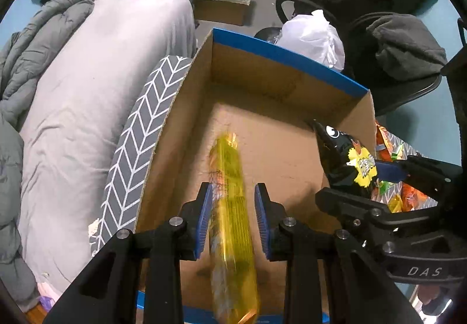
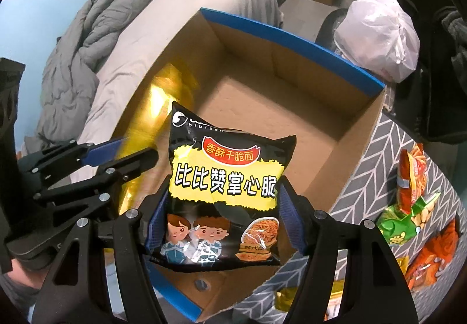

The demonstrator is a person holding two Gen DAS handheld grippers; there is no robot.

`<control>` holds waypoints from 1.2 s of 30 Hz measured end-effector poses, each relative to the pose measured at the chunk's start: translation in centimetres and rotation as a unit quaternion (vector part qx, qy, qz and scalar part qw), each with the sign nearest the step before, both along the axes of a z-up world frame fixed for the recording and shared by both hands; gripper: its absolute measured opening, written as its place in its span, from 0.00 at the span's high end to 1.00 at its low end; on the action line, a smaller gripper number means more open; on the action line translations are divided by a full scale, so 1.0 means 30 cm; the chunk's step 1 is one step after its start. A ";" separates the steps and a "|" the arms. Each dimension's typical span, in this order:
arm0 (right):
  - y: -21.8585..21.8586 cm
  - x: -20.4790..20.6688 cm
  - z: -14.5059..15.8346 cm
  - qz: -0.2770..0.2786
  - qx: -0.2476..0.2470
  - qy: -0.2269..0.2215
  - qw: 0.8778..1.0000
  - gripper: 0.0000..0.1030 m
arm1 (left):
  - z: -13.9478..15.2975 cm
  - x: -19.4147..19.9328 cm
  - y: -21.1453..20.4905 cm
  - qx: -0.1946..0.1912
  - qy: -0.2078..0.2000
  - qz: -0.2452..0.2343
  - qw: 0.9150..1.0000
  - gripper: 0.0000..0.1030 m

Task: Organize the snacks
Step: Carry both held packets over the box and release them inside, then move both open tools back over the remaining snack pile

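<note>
An open cardboard box (image 1: 292,57) (image 2: 292,35) with a blue rim stands below both grippers. My left gripper (image 1: 233,207) (image 2: 131,155) hangs over the box's near left part. A long yellow snack packet (image 1: 233,207) (image 2: 163,90), blurred, runs between its blue pads, and a gap shows at the right pad, so the jaws stand open. My right gripper (image 2: 221,222) (image 1: 359,178) is shut on a black noodle snack packet (image 2: 224,178) (image 1: 338,155) with a yellow label, held upright over the box's near right corner. The box floor (image 2: 262,120) is bare.
Several loose snack packets (image 2: 414,207) lie on a grey chevron-patterned cloth (image 2: 379,143) right of the box. A white plastic bag (image 2: 379,38) sits behind the box on a dark chair. A bed with grey covers (image 1: 102,90) runs along the left.
</note>
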State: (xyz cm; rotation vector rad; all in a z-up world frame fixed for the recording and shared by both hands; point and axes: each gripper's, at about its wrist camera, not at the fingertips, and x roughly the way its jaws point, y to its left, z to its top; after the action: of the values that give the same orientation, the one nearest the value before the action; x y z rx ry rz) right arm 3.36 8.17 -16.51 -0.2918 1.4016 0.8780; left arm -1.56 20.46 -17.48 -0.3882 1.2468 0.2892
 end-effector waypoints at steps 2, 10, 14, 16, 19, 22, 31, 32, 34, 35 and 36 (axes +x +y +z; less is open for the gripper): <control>-0.002 0.004 0.004 -0.006 0.000 -0.001 1.000 0.29 | 0.000 0.003 0.006 0.002 0.001 0.004 1.000 0.60; -0.031 0.023 0.045 -0.025 0.008 -0.007 1.000 0.23 | 0.036 -0.010 0.020 0.007 0.000 0.017 1.000 0.47; -0.064 0.032 0.071 -0.033 0.010 -0.016 0.999 0.23 | 0.078 -0.021 0.004 0.016 -0.009 0.017 1.000 0.38; -0.084 0.035 0.085 -0.039 0.010 -0.018 0.999 0.22 | 0.100 -0.023 -0.012 0.020 -0.014 0.012 1.000 0.34; -0.123 0.041 0.105 -0.050 0.010 -0.022 0.998 0.21 | 0.130 -0.024 -0.039 0.021 -0.018 0.005 1.000 0.32; -0.166 0.052 0.126 -0.062 0.010 -0.026 0.998 0.20 | 0.151 -0.024 -0.068 0.017 -0.023 0.000 1.000 0.29; -0.332 0.078 0.176 -0.097 0.008 -0.035 0.995 0.17 | 0.190 0.004 -0.184 0.018 -0.026 -0.029 0.999 0.25; -0.353 0.080 0.181 -0.101 0.008 -0.036 0.994 0.16 | 0.192 0.008 -0.195 0.019 -0.026 -0.033 0.999 0.25; -0.400 0.086 0.188 -0.112 0.005 -0.037 0.993 0.16 | 0.199 0.019 -0.225 0.019 -0.025 -0.044 0.999 0.25; -0.420 0.090 0.191 -0.117 0.005 -0.037 0.992 0.16 | 0.202 0.023 -0.235 0.020 -0.025 -0.048 0.998 0.25; -0.442 0.092 0.194 -0.121 0.004 -0.038 0.992 0.16 | 0.207 0.029 -0.250 0.021 -0.025 -0.053 0.998 0.25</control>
State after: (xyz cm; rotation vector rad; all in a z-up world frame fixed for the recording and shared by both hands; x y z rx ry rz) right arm 6.12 -5.09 -10.70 -0.1434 1.3311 0.6647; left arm -0.69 12.96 -11.26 -0.2912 1.2068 0.2133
